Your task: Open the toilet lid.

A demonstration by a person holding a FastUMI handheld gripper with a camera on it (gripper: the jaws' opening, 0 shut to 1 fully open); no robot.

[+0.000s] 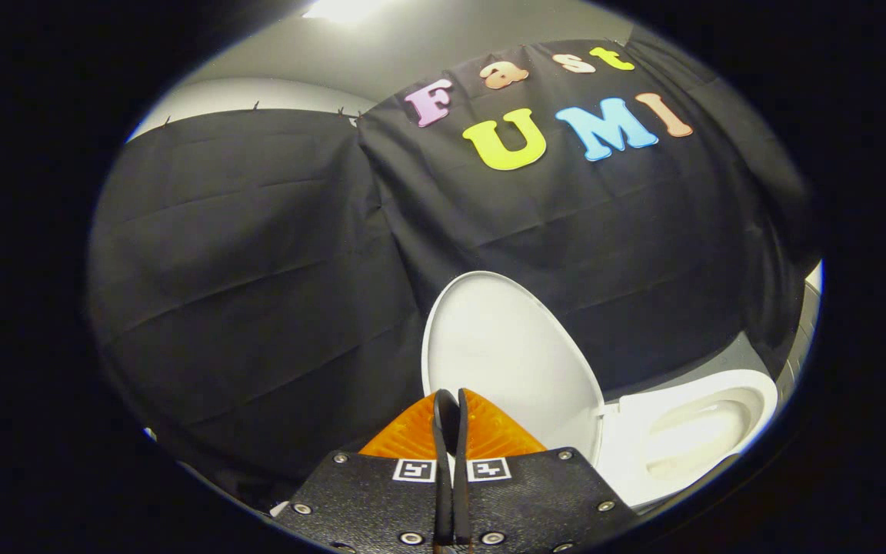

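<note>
Gripper (451, 400) fingers pressed together, empty — toilet lid (508, 354) upright just ahead, prob. touching; bowl (689, 438) beside.

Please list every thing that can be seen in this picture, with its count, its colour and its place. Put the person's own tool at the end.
toilet lid: one, white, raised upright just beyond the fingers, its inner face turned toward the camera, hinged at the bowl's near end.
toilet bowl: one, white, open, lying to the side of the lid and stretching away from it.
cloth wall: black, folded in creases, hanging behind the lid and the bowl.
floor: a grey strip between the bowl and the cloth.
ceiling light: one, bright, above the cloth.
gripper: one, its jaws closed together with nothing between them, tips in front of the lid's lower edge.
</note>
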